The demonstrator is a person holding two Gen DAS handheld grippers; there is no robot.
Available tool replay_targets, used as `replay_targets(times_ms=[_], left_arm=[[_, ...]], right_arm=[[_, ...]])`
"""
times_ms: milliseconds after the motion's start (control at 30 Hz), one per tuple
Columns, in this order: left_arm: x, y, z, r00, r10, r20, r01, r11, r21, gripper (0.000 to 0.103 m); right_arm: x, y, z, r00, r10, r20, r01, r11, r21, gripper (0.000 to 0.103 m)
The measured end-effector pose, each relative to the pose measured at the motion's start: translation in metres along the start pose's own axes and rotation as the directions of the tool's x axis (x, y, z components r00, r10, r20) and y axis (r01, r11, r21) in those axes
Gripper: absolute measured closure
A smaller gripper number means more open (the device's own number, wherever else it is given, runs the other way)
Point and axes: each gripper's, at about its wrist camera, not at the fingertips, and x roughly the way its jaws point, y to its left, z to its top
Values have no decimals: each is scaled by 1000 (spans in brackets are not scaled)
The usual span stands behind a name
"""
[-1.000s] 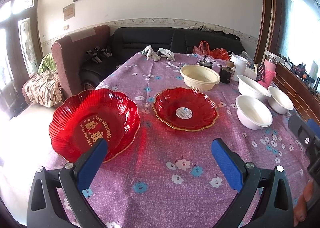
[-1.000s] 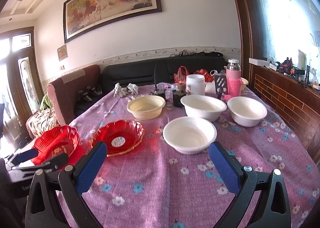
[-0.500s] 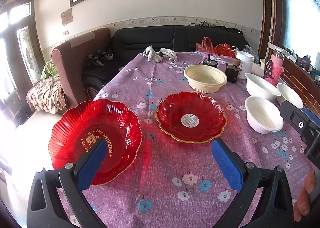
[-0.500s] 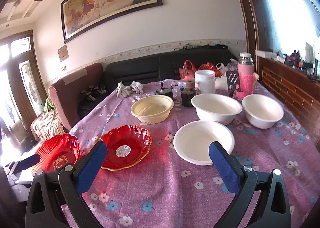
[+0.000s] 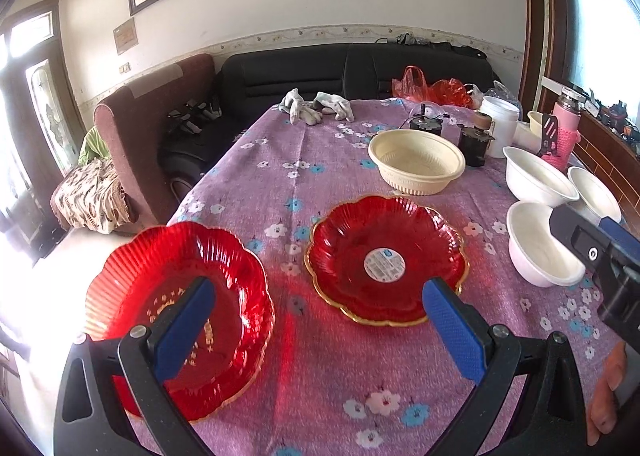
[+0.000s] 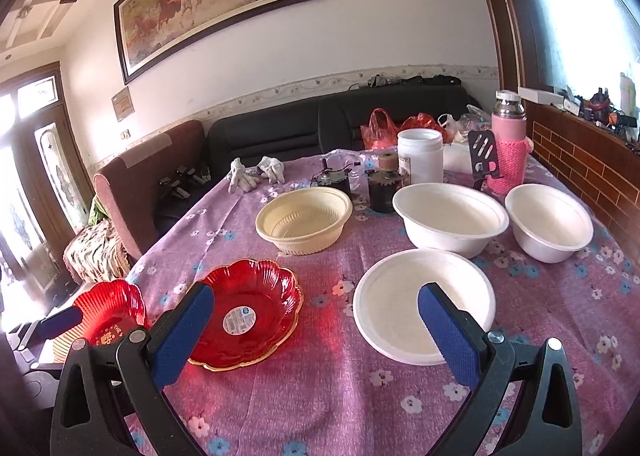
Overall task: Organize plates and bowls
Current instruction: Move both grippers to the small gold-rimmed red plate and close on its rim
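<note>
A large ribbed red plate (image 5: 180,316) with gold lettering lies at the table's near left edge. A smaller red plate (image 5: 384,260) with a round sticker lies to its right. My left gripper (image 5: 318,296) hovers open just before both plates, one finger over each. Beyond them stand a cream bowl (image 5: 416,164) and three white bowls (image 5: 540,248). In the right wrist view my right gripper (image 6: 316,296) is open and holds nothing, its fingers framing the sticker plate (image 6: 248,308) and the nearest white bowl (image 6: 424,304). Behind are two deeper white bowls (image 6: 452,216) and the cream bowl (image 6: 304,220).
A purple flowered cloth (image 6: 360,396) covers the table. At the far end are white gloves (image 6: 256,172), dark small jars (image 6: 384,192), a white tub (image 6: 420,156), a pink flask (image 6: 508,152) and red bags (image 6: 376,128). Sofa and armchair stand behind; a brick ledge (image 6: 580,164) runs right.
Both grippers have moved forward toward the dishes and tilted down. The plates and nearest white bowl look larger. Nothing on the table has moved, and both stay open.
</note>
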Motion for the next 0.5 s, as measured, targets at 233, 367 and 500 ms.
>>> replay_targets(times_ms=[233,367,500], left_arm=[[7,35,30,996,89,27,-88,995,-48,0],[18,40,45,994,109,2,-109,991,-83,0],[59,30,55,989,75,-124,-89,990,-107,0]], right_arm=[[24,7,-3,998,31,-62,-31,999,-9,0],[35,14,-6,996,33,-85,-34,999,-14,0],[56,20,-7,991,12,-132,-13,1000,-8,0]])
